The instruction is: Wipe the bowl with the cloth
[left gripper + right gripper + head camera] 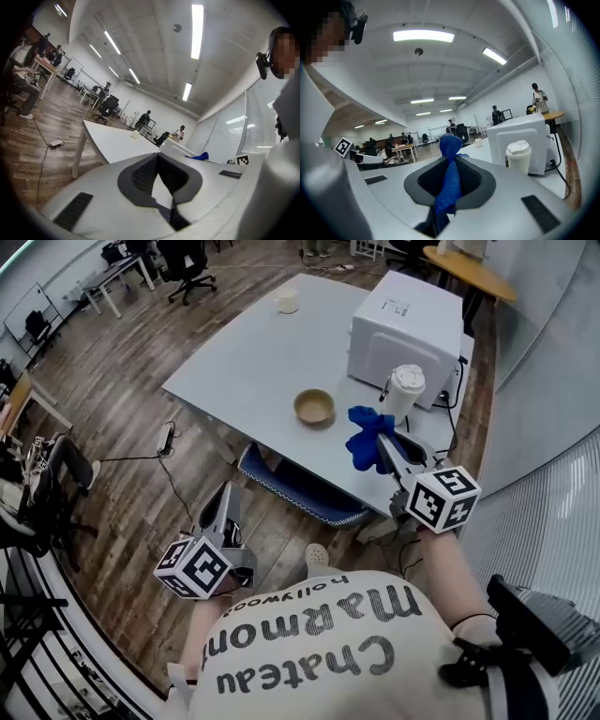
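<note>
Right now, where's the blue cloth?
The cloth is at the right of the head view, pinched in the right gripper over the near edge of the table, just right of the bowl and below the lidded cup.

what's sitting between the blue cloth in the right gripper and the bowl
Nothing visible. Only bare table lies between the cloth, pinched in the right gripper, and the bowl to its left in the head view. The paper cup stands to the cloth's right, off that path.
</note>
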Available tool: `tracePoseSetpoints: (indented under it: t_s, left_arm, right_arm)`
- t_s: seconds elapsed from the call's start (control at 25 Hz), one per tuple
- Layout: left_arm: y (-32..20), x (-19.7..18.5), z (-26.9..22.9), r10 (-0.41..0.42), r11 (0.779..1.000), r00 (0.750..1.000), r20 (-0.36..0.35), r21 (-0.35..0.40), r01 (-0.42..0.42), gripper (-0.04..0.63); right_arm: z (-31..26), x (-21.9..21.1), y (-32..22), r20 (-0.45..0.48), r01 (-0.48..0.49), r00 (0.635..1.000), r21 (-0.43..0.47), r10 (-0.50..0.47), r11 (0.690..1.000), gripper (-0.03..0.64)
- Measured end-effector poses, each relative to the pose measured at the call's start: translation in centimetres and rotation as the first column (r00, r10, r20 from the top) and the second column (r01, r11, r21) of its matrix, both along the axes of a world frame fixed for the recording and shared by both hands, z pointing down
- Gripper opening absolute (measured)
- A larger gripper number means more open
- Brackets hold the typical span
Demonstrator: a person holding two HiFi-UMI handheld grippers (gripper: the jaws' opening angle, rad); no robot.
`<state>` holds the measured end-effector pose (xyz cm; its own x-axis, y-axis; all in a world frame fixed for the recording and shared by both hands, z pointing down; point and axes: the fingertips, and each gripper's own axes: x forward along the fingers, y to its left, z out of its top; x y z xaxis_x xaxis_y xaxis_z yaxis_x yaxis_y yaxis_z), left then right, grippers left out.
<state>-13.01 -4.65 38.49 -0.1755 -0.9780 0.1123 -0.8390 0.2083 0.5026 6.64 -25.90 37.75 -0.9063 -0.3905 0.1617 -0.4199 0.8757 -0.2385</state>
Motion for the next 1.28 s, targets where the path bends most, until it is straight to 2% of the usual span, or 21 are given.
tracePoseSetpoints:
  t_s: [0.28, 0.4, 0.56, 0.64, 0.72, 0.84, 0.96, 1.08, 1.16, 1.28]
  left_arm:
    - [-5.6, -4.5, -1.1, -0.006, 1.000, 0.999, 0.033, 0.020, 0.006, 0.008]
    - [-8.7, -5.5, 0.1, 0.008, 1.000, 0.999, 0.037, -0.004, -0.008, 0.008]
    - [-12.3, -6.0, 2.3, 0.050, 0.997, 0.999, 0.009, -0.063, -0.049, 0.008]
    - [-13.9, -5.9, 2.8, 0.081, 0.994, 0.997, 0.001, -0.068, -0.081, 0.015]
    - [-15.5, -5.7, 3.2, 0.114, 0.992, 0.993, -0.004, -0.060, -0.114, 0.043]
    - [-18.7, -5.2, 5.3, 0.160, 0.981, 0.987, -0.015, -0.105, -0.160, 0.169]
    - [-22.1, -5.4, 9.1, 0.200, 0.951, 0.979, -0.040, -0.231, -0.204, 0.177]
    - [-25.1, -5.9, 13.0, 0.229, 0.907, 0.969, -0.094, -0.342, -0.248, 0.181]
    - [-26.7, -6.5, 15.4, 0.233, 0.875, 0.966, -0.109, -0.409, -0.257, 0.207]
    - [-28.5, -6.8, 18.5, 0.233, 0.831, 0.962, -0.142, -0.485, -0.273, 0.209]
  right_arm:
    - [-0.8, -5.7, -5.2, 0.015, 0.020, 1.000, -0.023, -0.019, 1.000, 0.038]
    - [0.0, -7.0, -7.4, 0.029, 0.024, 0.999, -0.044, -0.023, 0.999, 0.038]
    - [0.8, -8.4, -9.1, 0.064, 0.030, 0.998, -0.074, -0.026, 0.997, 0.038]
    - [1.1, -8.9, -9.3, 0.073, 0.031, 0.997, -0.077, -0.026, 0.997, 0.038]
    - [1.5, -9.1, -9.5, 0.079, 0.029, 0.997, -0.082, -0.022, 0.996, 0.038]
    - [2.4, -9.6, -10.5, 0.065, 0.030, 0.998, -0.080, -0.025, 0.996, 0.038]
    - [4.1, -10.7, -11.0, 0.039, 0.036, 0.999, -0.095, -0.032, 0.995, 0.038]
    - [5.3, -11.8, -11.3, 0.020, 0.047, 0.999, -0.095, -0.046, 0.994, 0.040]
    - [5.7, -12.5, -11.7, 0.018, 0.053, 0.998, -0.083, -0.052, 0.995, 0.038]
    - [6.3, -13.0, -12.7, 0.024, 0.045, 0.999, -0.088, -0.043, 0.995, 0.038]
